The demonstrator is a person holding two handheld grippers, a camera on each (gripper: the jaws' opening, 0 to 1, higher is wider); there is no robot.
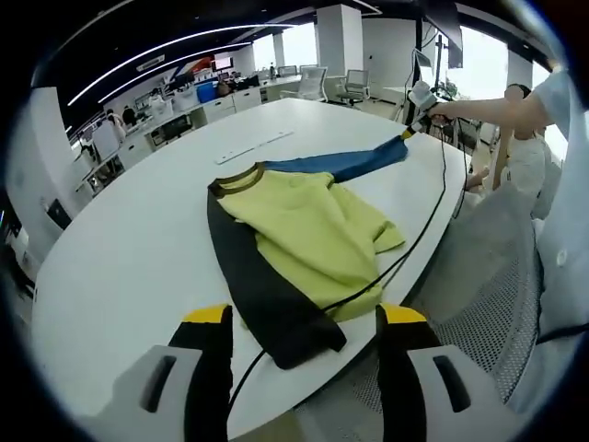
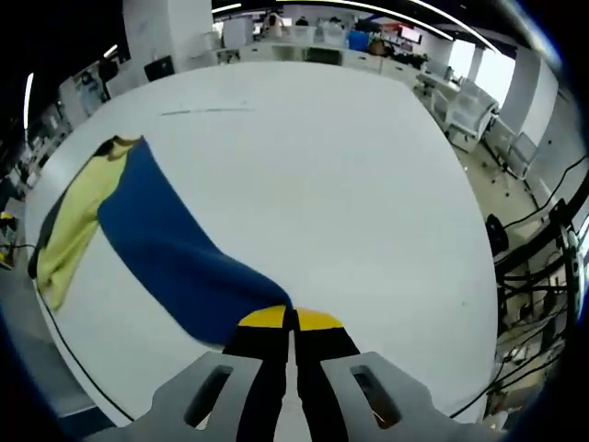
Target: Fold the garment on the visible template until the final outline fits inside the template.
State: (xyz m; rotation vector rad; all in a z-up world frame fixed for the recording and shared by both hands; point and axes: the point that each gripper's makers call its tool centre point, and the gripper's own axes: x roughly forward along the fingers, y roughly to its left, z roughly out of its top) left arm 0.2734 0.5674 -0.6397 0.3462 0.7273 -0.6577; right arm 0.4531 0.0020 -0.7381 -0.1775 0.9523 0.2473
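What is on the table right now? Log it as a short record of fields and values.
surface: white table
garment: shirt, yellow body, one black sleeve, one blue sleeve
garment state: partly bunched, black sleeve hanging over the near table edge
left gripper: jaws apart, holding nothing
right gripper: jaws closed on the blue sleeve end, sleeve pulled out straight
cable: black, lying across the shirt

Garment (image 1: 304,235): yellow-green body, black sleeve, blue sleeve, olive collar trim. Surface (image 1: 129,249): plain white w/ black cable (image 1: 405,249) across. Left tongs (image 1: 302,318) & right tongs (image 2: 291,319): black w/ yellow tips, grey housing.
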